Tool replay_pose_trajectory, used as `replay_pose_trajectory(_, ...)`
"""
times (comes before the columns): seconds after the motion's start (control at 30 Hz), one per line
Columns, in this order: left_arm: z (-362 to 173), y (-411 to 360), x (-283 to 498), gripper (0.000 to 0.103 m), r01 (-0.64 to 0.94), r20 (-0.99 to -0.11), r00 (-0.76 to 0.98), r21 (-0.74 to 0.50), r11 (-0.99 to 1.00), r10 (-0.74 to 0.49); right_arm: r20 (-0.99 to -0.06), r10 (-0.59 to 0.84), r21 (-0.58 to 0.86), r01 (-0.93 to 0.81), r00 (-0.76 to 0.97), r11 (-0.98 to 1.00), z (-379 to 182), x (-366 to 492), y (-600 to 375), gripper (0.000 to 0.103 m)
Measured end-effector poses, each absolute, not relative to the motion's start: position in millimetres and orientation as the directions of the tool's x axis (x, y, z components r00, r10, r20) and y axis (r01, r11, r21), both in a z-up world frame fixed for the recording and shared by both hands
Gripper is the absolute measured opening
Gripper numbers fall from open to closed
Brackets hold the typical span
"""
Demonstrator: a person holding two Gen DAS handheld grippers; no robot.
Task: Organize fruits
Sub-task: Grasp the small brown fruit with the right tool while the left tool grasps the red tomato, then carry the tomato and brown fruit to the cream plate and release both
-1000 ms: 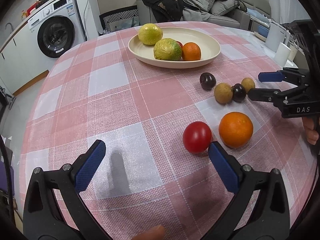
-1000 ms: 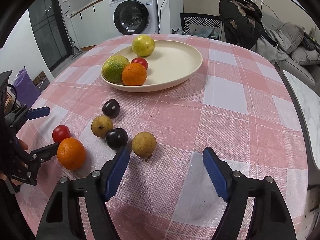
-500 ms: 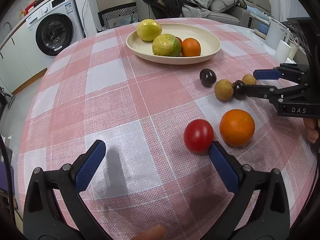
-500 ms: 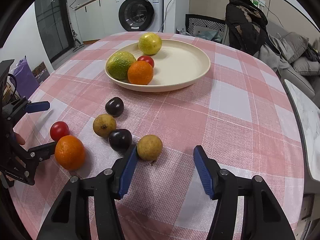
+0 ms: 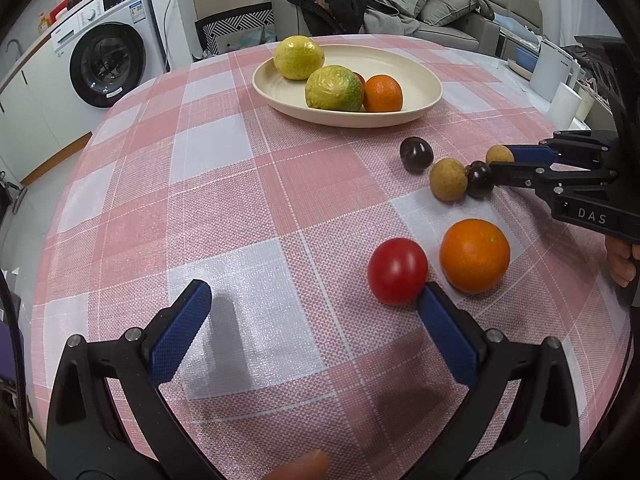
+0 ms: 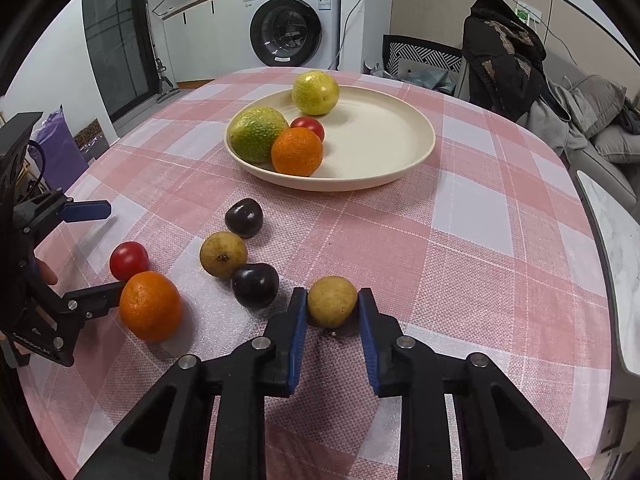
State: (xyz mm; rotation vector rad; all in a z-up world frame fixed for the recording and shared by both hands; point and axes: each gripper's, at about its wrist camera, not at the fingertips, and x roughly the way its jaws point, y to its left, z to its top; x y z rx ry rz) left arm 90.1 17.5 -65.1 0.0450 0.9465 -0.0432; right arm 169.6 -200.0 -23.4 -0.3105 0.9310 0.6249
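A cream plate [image 6: 400, 160] on the checked table holds a yellow fruit [image 6: 315, 93], a green-yellow fruit [image 6: 258, 134], an orange [image 6: 297, 151] and a small tomato [image 6: 308, 125]. On the cloth lie two dark plums [image 6: 244, 218] [image 6: 255, 285], a tan fruit [image 6: 223, 254], an orange [image 6: 150, 306] and a red tomato [image 6: 129, 260]. My right gripper [image 6: 332, 302] is shut on a second tan fruit [image 6: 332, 300] that rests on the table. My left gripper [image 5: 314, 304] is open, its right finger [image 5: 446, 332] beside the red tomato [image 5: 397, 270].
A washing machine [image 6: 294, 34] stands beyond the table, with a chair [image 6: 424, 60] and a sofa with clothes [image 5: 400, 4] behind the plate. White containers [image 5: 560, 80] stand past the table's right edge in the left wrist view. The table edge curves close on both sides.
My right gripper moved forward around the near tan fruit and closed on it. My left gripper stayed open and shifted slightly toward the red tomato.
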Motion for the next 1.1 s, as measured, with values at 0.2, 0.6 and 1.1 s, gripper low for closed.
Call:
replay_pose_trajectory(0.2, -64.6, 16.6, 90.1, 0.102, 0.056, -0.809, 0.588, 0.032, 0.998, -0.007, -0.799, 0.392, 0.03, -0.622, 0.455, 0.782, -17.0, 166.7, -203.7, 0.026)
replay_pose_trajectory(0.6, -60.9, 7.8, 85.0, 0.078, 0.131, -0.796, 0.602, 0.016, 0.991, -0.067, -0.793, 0.408, 0.045, -0.625, 0.451, 0.779, -16.6, 165.5, -202.7, 0.026)
replay_pose_trajectory(1.1, -55.7, -2.1, 82.0, 0.024, 0.211, -0.774, 0.616, -0.018, 0.977, -0.147, -0.79, 0.413, 0.05, -0.624, 0.453, 0.78, -15.7, 164.8, -204.7, 0.026)
